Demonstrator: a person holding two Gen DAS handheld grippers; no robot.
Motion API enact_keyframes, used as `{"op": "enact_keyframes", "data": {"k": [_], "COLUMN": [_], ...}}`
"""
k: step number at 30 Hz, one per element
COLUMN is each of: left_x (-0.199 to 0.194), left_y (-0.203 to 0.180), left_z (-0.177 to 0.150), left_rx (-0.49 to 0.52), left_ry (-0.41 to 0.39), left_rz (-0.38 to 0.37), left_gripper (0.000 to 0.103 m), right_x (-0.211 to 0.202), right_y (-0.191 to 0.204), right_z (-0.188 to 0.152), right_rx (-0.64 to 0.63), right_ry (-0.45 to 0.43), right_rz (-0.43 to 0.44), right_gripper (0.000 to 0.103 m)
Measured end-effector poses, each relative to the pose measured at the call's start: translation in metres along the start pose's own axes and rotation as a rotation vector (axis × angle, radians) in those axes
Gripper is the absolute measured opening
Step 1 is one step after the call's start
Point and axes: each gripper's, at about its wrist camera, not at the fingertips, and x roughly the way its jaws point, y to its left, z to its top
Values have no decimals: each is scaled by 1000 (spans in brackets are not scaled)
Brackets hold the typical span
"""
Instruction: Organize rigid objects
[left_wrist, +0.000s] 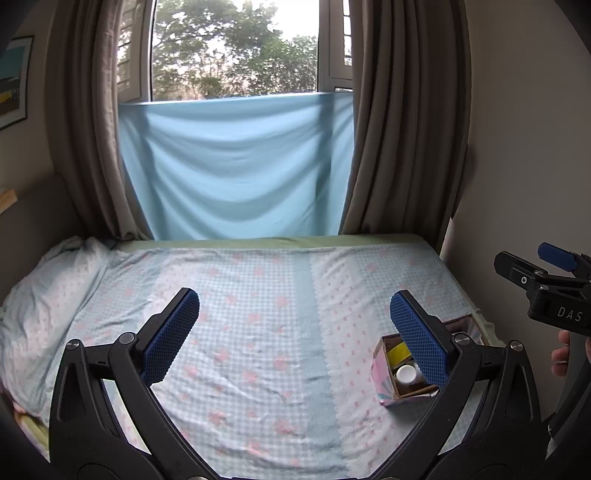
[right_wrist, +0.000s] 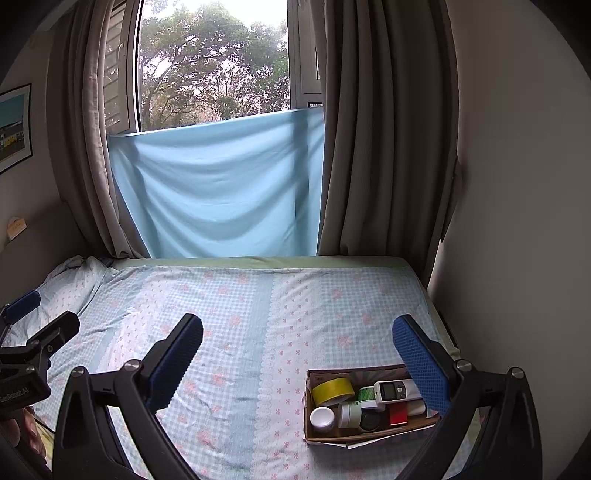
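Both black, blue-padded grippers, left (left_wrist: 294, 314) and right (right_wrist: 297, 339), gape empty; approach the brown cardboard box (right_wrist: 369, 434), lower right, from above.

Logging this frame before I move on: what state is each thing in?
Left gripper: open, empty.
Right gripper: open, empty.
Cardboard box: open-topped, filled, on the bed.
Yellow tape roll: in the box, leaning.
White-capped jar: upright, capped.
Curtains: drawn apart.

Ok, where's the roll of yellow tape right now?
The yellow tape roll stands in the cardboard box on the bed, at its far-left corner, just behind the white-capped jar.
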Motion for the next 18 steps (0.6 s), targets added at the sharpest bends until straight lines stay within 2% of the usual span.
{"op": "enact_keyframes", "data": {"k": [10, 18], "left_x": [-2, -7], "left_y": [-1, -8], "left_z": [0, 3], "left_rx": [-1, 22], "left_ry": [-10, -52], "left_rz": [11, 69], "left_gripper": [103, 103], "right_x": [0, 0], "right_y": [2, 1], "right_z": [-1, 1], "right_rx": [-4, -5], "right_ry": [-5, -8], "right_rz": [2, -1], "right_gripper": [102, 102]}}
